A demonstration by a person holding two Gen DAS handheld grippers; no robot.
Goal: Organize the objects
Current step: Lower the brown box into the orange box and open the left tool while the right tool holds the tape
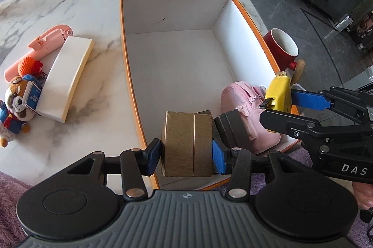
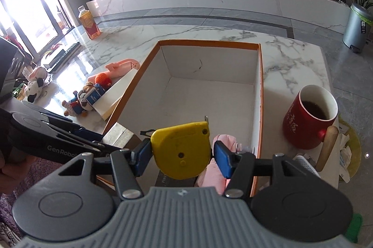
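1. The left gripper (image 1: pixel 186 155) is clamped on a small gold box (image 1: pixel 188 145), its blue pads pressed to the box's two sides, over the near left corner of the orange-edged box (image 1: pixel 121 38).
2. Just beside it, the right gripper (image 2: pixel 180 153) grips a yellow tape measure (image 2: pixel 180 151) between its pads, held above the near right corner of the same box.
3. Under the tape measure, inside the box, lies a small pink backpack (image 1: pixel 242 112) against the right wall; the remaining white floor of the box is bare.
4. Outside the right wall, on the marble surface (image 1: pixel 77 5), stands a red mug (image 2: pixel 309 119) with a wooden handle and dark liquid in it.
5. Left of the box sits a cluster: a white slab-like box (image 1: pixel 66 77), a plush toy (image 1: pixel 14 105) with a small blue carton (image 1: pixel 33 96) leaning on it, an orange knitted ball (image 1: pixel 26 64), and a pink case (image 1: pixel 46 39) behind them.
6. Farther back, a drink bottle (image 2: pixel 89 22) stands at the surface's far left edge, and a grey bin (image 2: pixel 356 26) stands on the floor.
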